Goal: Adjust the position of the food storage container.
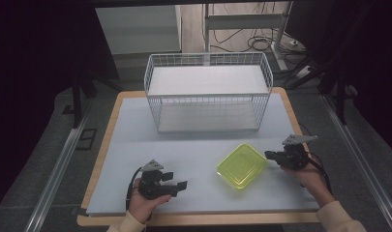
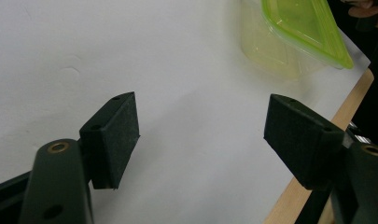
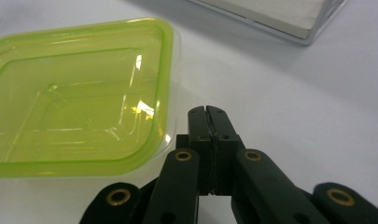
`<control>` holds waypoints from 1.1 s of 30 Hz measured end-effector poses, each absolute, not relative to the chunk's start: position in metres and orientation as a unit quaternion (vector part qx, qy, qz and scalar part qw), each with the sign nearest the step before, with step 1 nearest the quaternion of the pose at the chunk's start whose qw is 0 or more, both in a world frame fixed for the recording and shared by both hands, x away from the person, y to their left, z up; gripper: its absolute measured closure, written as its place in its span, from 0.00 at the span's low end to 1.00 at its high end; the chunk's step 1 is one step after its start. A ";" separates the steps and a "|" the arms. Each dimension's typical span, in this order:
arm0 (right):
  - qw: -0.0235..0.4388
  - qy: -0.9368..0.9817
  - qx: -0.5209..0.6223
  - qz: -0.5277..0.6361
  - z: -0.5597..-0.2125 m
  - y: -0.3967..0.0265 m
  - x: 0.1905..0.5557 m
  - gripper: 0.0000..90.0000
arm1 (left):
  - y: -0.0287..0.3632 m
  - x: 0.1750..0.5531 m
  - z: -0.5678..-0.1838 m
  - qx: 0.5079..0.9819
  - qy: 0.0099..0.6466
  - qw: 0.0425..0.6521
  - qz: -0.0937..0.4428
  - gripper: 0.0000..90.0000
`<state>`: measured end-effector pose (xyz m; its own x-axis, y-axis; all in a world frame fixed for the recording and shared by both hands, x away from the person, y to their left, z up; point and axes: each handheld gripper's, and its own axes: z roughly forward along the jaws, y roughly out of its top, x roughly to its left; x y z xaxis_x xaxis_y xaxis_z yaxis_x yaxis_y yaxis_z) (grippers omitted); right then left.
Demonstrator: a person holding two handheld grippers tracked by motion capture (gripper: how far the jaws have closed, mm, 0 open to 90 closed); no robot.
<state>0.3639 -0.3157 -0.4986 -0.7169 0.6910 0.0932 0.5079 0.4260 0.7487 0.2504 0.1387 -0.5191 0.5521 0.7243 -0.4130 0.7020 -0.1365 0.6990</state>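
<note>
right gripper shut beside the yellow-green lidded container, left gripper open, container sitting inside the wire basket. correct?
Not quite: the container sits on the white table surface, in front of the wire basket, not inside it, as the high view shows. The rest holds: right gripper is shut beside the container, left gripper open.

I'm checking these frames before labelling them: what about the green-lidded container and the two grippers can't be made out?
- Container contents: tinted lid blurs them in the right gripper view.
- Whether the right gripper, jaws pressed together, touches the container's corner: too close to tell.
- Container's far side: cut off by the left gripper view's top edge.
</note>
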 end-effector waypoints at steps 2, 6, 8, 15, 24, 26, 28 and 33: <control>0.112 0.840 0.350 0.400 -0.499 -0.315 0.363 0.99 | 0.139 0.250 -0.519 0.754 0.473 0.457 0.012 0.29; 0.110 0.842 0.341 0.404 -0.500 -0.316 0.362 0.99 | 0.140 0.251 -0.519 0.754 0.473 0.456 0.010 0.29; 0.106 0.842 0.341 0.404 -0.500 -0.317 0.361 0.99 | 0.140 0.251 -0.519 0.753 0.473 0.457 0.009 0.29; 0.098 0.848 0.330 0.402 -0.501 -0.318 0.355 0.99 | 0.140 0.251 -0.520 0.753 0.474 0.456 0.010 0.29; 0.087 0.858 0.323 0.390 -0.499 -0.312 0.347 0.99 | 0.140 0.252 -0.519 0.753 0.474 0.456 0.010 0.29; 0.084 0.859 0.322 0.389 -0.499 -0.311 0.346 0.99 | 0.140 0.252 -0.519 0.753 0.474 0.456 0.009 0.29; 0.082 0.859 0.322 0.390 -0.499 -0.310 0.345 0.99 | 0.141 0.252 -0.519 0.753 0.474 0.457 0.008 0.29; 0.076 0.861 0.320 0.387 -0.499 -0.308 0.342 0.99 | 0.142 0.252 -0.518 0.751 0.475 0.459 0.009 0.29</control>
<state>0.3419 -0.3081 -0.4991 -0.7834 0.6105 0.1169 0.4925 0.4948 0.7160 0.2523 0.1424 -0.5184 0.5479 0.7216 -0.4231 0.7060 -0.1275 0.6967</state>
